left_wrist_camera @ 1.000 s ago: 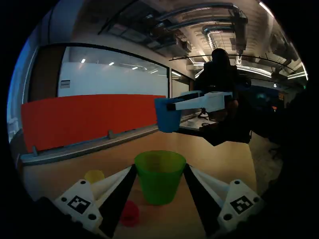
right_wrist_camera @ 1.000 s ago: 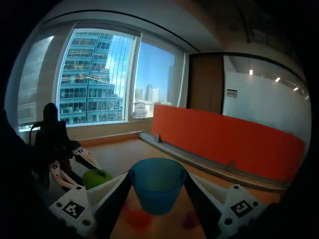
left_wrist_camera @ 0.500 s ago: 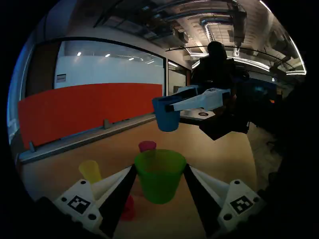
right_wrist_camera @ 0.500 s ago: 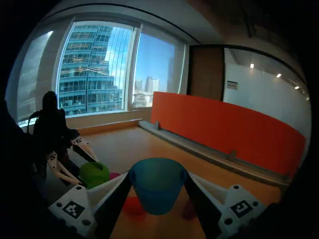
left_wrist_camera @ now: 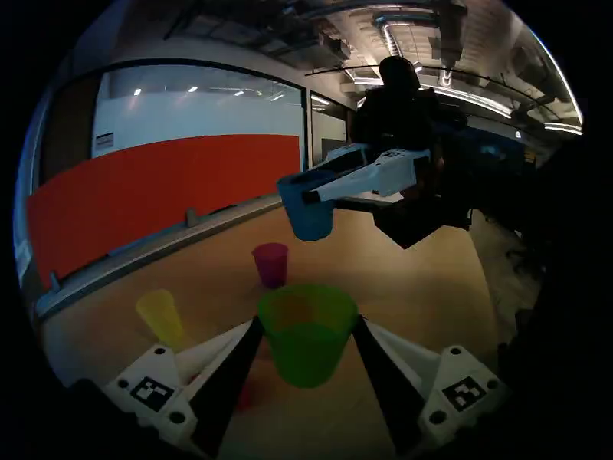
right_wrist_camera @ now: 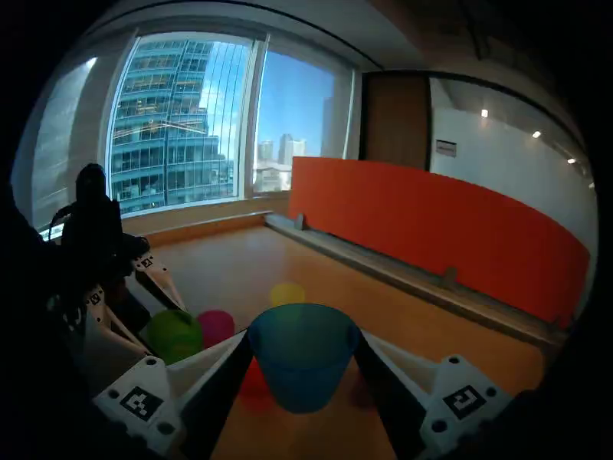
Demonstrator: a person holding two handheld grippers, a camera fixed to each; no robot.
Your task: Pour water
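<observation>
Nearest in the left gripper view, the left hand-held gripper (left_wrist_camera: 306,326) is clamped on the green cup (left_wrist_camera: 306,356), one finger on each side of its wall. The cup stands upright with its mouth open, and this grip is the same as a second ago. The change is just behind it. Both cameras now look more downward, so more of the worktop (left_wrist_camera: 414,276) shows. A yellow cup (left_wrist_camera: 158,314) and a magenta cup (left_wrist_camera: 270,264) stand there plainly, where before they were half seen or hidden. Farther off, the blue cup (left_wrist_camera: 308,215) has drifted left and now hangs higher than the green cup and beyond it, apart from it, its rim leaning a little. In the right gripper view the right hand-held gripper (right_wrist_camera: 303,337) is pressed on this blue cup from both sides. I judge that the two cups are being brought together for the pouring and that the tipping has not yet begun. Whether the blue cup holds water I cannot tell. At the back runs the orange panel (left_wrist_camera: 153,184).
</observation>
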